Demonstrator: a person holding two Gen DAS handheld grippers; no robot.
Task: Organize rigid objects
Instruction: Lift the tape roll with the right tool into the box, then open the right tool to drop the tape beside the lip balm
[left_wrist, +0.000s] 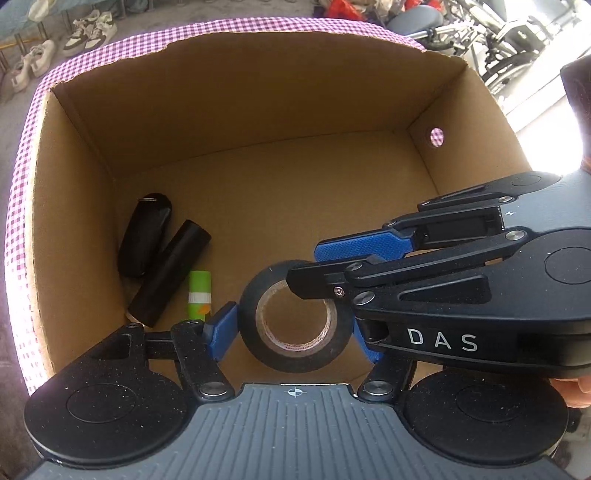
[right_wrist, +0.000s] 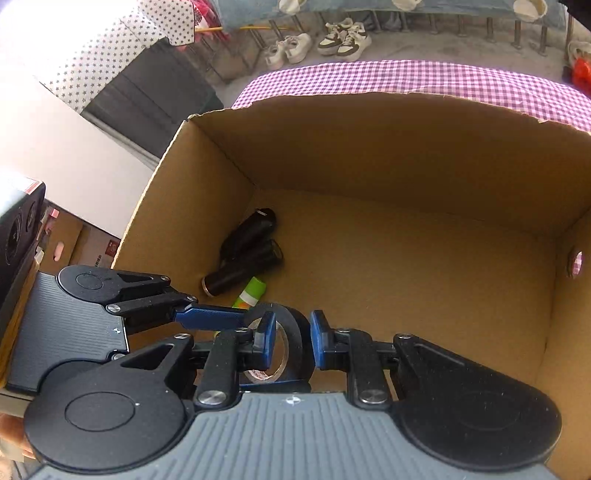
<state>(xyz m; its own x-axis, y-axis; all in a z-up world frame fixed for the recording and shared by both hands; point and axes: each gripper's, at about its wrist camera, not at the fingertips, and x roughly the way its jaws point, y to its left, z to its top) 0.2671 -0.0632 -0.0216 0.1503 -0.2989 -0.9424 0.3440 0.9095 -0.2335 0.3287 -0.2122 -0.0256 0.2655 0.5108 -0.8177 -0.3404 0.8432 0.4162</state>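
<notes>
both grippers are hanging over an open cardboard box (left_wrist: 258, 110) sitting on a purple checked cloth (left_wrist: 110, 51). the left gripper (left_wrist: 291, 328) is grasping a roll of black tape (left_wrist: 295, 354) across its outside, a blue finger on each side. the right gripper (right_wrist: 290, 341) is pinching the same roll through its wall: one finger (right_wrist: 266, 339) is sitting inside the hole, the other (right_wrist: 318, 341) outside, so the fingers are clenched on the tape. the roll is hanging above the near part of the box floor. on the floor at the left wall, two dark cylinders (left_wrist: 162, 258) and a green tube (left_wrist: 200, 295) are lying side by side. shoes (right_wrist: 332, 37) are standing on the floor beyond the table.
</notes>
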